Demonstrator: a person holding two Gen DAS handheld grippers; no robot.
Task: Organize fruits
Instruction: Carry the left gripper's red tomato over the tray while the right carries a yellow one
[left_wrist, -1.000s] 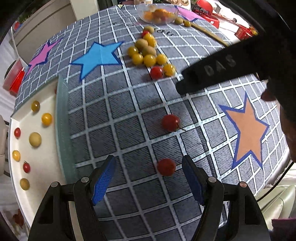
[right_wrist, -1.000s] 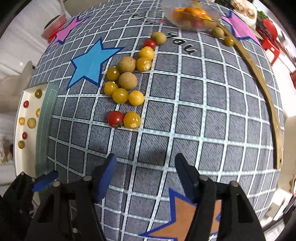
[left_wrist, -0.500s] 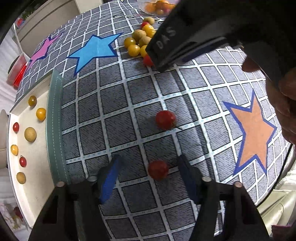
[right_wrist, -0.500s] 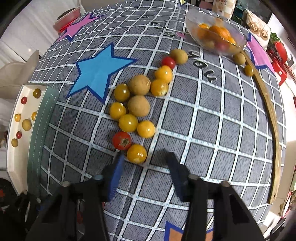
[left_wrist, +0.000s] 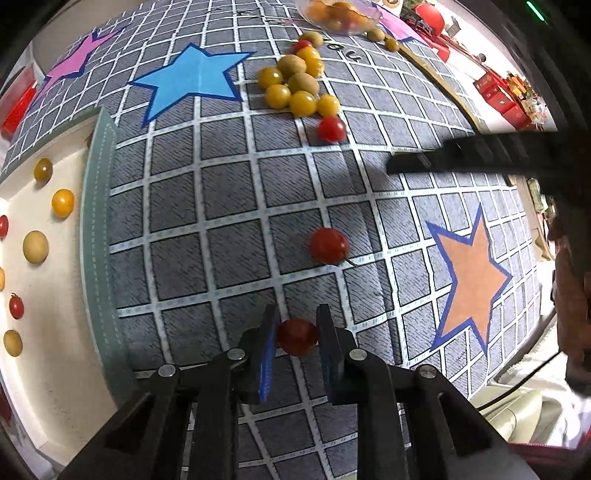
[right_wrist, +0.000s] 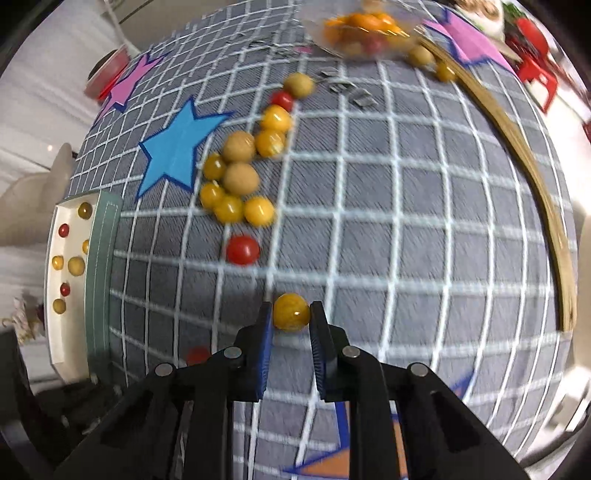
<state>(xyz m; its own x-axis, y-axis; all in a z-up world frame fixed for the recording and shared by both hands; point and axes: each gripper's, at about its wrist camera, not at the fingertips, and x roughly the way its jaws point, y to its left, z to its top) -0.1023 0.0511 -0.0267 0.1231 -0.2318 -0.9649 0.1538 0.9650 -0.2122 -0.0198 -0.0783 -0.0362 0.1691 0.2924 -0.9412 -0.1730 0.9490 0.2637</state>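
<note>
Both my grippers have closed since a moment ago — each now pinches a fruit.
Left view: my left gripper (left_wrist: 297, 341) clamps a red tomato (left_wrist: 297, 336) above the grid cloth (left_wrist: 229, 206). Right view: my right gripper (right_wrist: 291, 319) clamps a yellow tomato (right_wrist: 291, 311) — lifted from the pile (right_wrist: 236, 177).

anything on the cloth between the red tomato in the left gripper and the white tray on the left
Nothing visible does. The left gripper is shut on the red tomato, and only bare grid cloth lies between it and the white tray; the tray's green edge strip borders it.
</note>
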